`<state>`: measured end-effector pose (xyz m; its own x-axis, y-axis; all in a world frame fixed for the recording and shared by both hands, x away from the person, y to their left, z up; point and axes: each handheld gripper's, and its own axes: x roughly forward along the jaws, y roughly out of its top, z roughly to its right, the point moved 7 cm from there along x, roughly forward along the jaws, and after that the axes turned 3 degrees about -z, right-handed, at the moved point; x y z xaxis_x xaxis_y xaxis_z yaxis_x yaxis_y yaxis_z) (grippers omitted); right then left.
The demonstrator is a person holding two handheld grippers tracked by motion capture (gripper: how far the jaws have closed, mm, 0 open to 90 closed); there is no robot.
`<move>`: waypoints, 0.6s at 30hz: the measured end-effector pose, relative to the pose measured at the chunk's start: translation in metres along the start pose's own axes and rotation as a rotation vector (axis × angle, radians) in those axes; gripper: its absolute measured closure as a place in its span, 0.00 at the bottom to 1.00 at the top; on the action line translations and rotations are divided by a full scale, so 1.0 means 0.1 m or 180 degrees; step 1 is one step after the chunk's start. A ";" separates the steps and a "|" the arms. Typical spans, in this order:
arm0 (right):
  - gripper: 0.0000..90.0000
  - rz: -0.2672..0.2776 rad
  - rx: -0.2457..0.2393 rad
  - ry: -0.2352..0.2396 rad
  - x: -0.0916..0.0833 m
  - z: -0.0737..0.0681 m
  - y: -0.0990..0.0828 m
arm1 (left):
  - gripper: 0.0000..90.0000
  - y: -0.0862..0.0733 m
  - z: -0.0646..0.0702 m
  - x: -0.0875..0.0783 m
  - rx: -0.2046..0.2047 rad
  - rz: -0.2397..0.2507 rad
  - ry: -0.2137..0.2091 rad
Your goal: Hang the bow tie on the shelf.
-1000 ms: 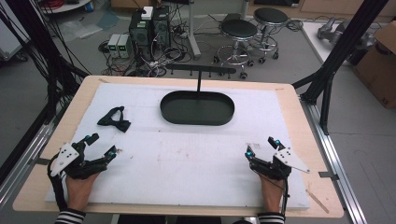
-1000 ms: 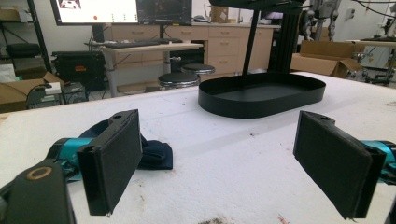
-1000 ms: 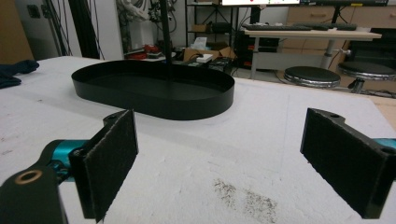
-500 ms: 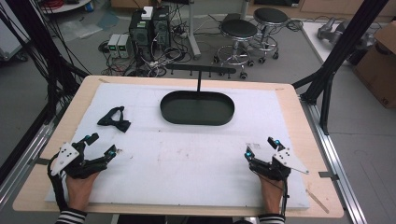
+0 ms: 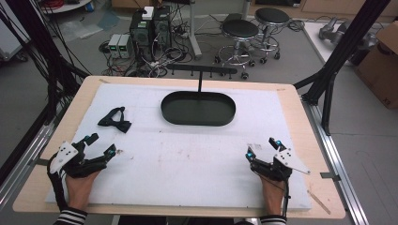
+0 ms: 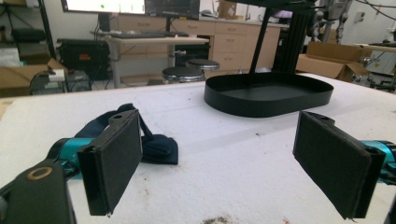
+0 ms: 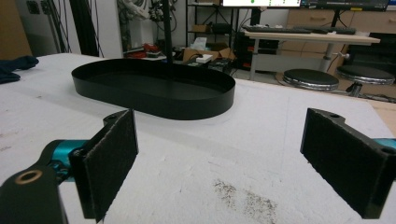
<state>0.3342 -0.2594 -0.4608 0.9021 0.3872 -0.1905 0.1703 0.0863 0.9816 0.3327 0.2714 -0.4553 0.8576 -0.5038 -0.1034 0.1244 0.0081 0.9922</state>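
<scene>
A dark navy bow-shaped cloth [image 5: 115, 119] lies on the white mat at the left. A black oval tray [image 5: 198, 108] sits at the far middle, with nothing visible inside. My left gripper [image 5: 101, 144] rests near the front left, open, a short way in front of the cloth. In the left gripper view the cloth [image 6: 159, 147] lies just beyond the left jaw of that gripper [image 6: 224, 154], and the tray [image 6: 268, 100] is farther off. My right gripper [image 5: 263, 148] stands open at the front right. Its own view shows this gripper [image 7: 233, 158] facing the tray [image 7: 154, 100], nothing between its jaws.
A thin black post with a crossbar [image 5: 199, 70] rises behind the tray. The white mat [image 5: 187, 159] covers most of the wooden table [image 5: 309, 140]. Black frame struts [image 5: 328, 89] stand at both sides. Stools [image 5: 239, 30] and computer boxes are on the floor beyond the far edge.
</scene>
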 end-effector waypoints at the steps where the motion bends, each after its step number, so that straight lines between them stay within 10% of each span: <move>1: 0.11 -0.0001 -0.0001 -0.0001 0.00 0.00 0.00 | 0.18 0.00 -0.02 0.00 0.0012 -0.0028 0.0020; 18: 0.11 -0.0026 -0.0006 -0.0015 0.01 0.00 0.00 | 0.18 0.45 -0.22 0.23 0.0127 -0.0438 0.0172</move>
<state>0.3346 -0.2589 -0.4612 0.9026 0.3820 -0.1984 0.1768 0.0912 0.9800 0.3688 0.2788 -0.4146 0.8596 -0.4505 -0.2412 0.2236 -0.0927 0.9703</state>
